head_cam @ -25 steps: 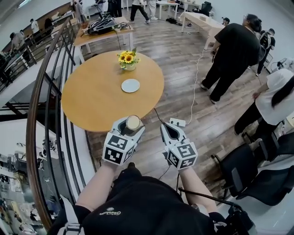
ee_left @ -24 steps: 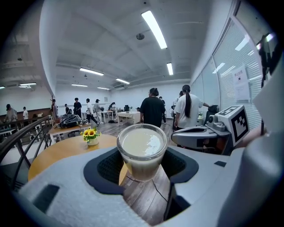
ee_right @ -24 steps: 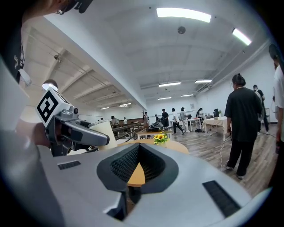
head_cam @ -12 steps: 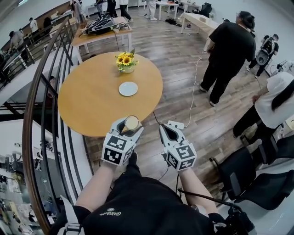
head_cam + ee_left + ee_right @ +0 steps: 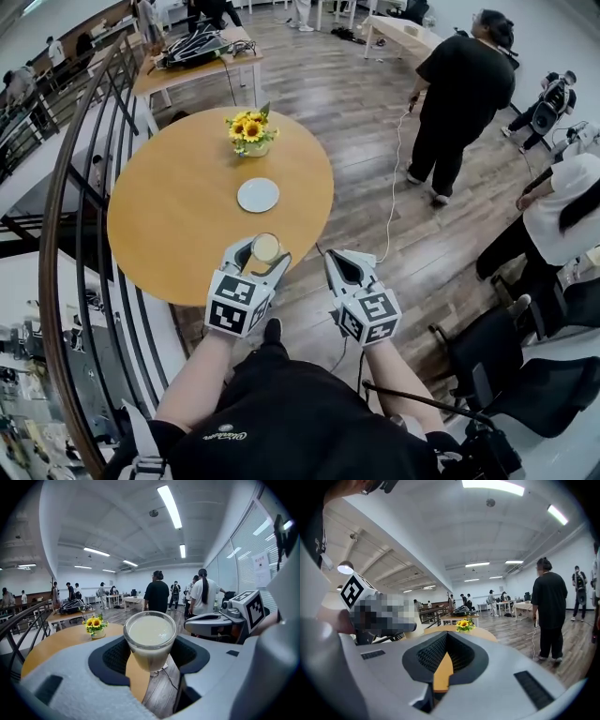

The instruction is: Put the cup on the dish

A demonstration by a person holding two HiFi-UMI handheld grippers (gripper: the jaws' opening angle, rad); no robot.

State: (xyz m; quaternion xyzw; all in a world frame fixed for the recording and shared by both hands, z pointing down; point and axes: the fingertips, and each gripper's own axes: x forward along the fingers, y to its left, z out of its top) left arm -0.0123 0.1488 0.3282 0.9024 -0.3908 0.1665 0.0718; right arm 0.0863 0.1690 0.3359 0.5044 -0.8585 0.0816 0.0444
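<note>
Left gripper (image 5: 263,251) held forward, low before torso; jaws wide, pads pressing on upright cup (image 5: 150,637). Right gripper (image 5: 340,256) alongside, near but apart from it; jaws together at tips, nothing between. Left forearm (image 5: 192,370) and right forearm (image 5: 392,370) bare, angled inward.

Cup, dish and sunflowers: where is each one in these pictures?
cup (image 5: 150,637), left gripper view, on the pale drink's surface.
dish (image 5: 258,195), head view, on its middle.
sunflowers (image 5: 247,128), head view, on the yellow blooms.
</note>
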